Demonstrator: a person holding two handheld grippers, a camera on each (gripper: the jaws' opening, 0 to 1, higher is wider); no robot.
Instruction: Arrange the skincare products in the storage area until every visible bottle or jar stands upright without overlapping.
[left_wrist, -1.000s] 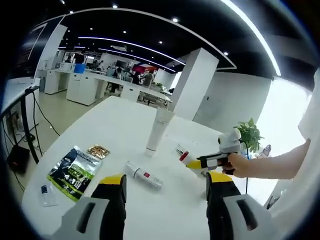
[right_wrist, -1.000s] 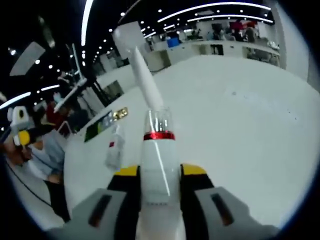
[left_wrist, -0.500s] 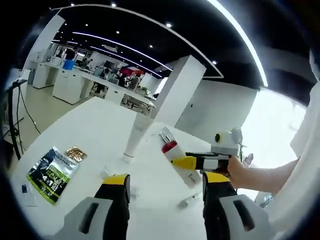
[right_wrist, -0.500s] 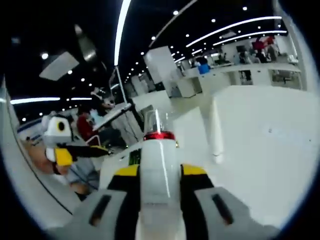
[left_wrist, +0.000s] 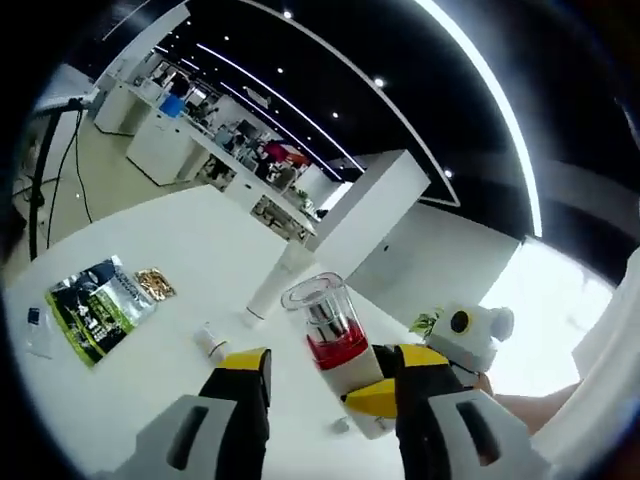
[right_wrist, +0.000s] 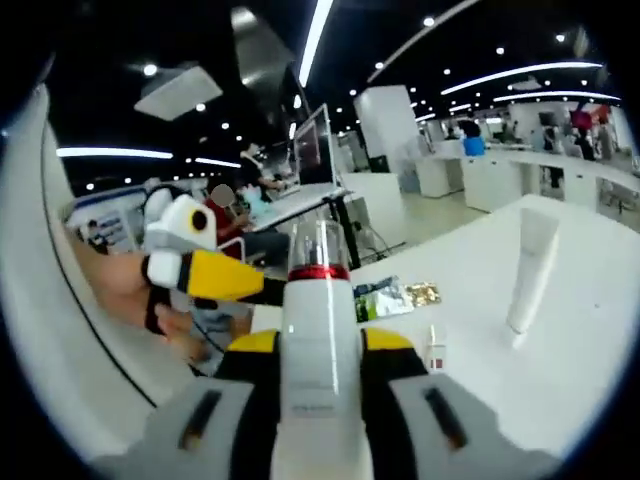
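1. While the right gripper (right_wrist: 320, 350) clamps the white bottle (right_wrist: 318, 330) between its yellow-tipped jaws, the bottle's clear cap and red band rise straight above them in the right gripper view.
2. In the left gripper view the same bottle (left_wrist: 335, 345) is held in the air, tilted, between the left gripper's (left_wrist: 325, 385) own two jaws but not touched by them; those jaws stand apart, gripping nothing.
3. The tall white tube (left_wrist: 275, 288) stands cap-down on the white table (left_wrist: 150, 350), well beyond the bottle.
4. A small white bottle (left_wrist: 211, 340) lies on its side near the tube; a green packet (left_wrist: 88, 310) and a golden packet (left_wrist: 153, 284) lie farther left.
5. The lower part of the held bottle is hidden by the right gripper's jaws; its label cannot be read.
6. In the right gripper view the tube (right_wrist: 530, 270) stands on the table to the right.
7. Compared with half a second ago, the bottle has come nearer to the left gripper's camera and now sits between its jaws.
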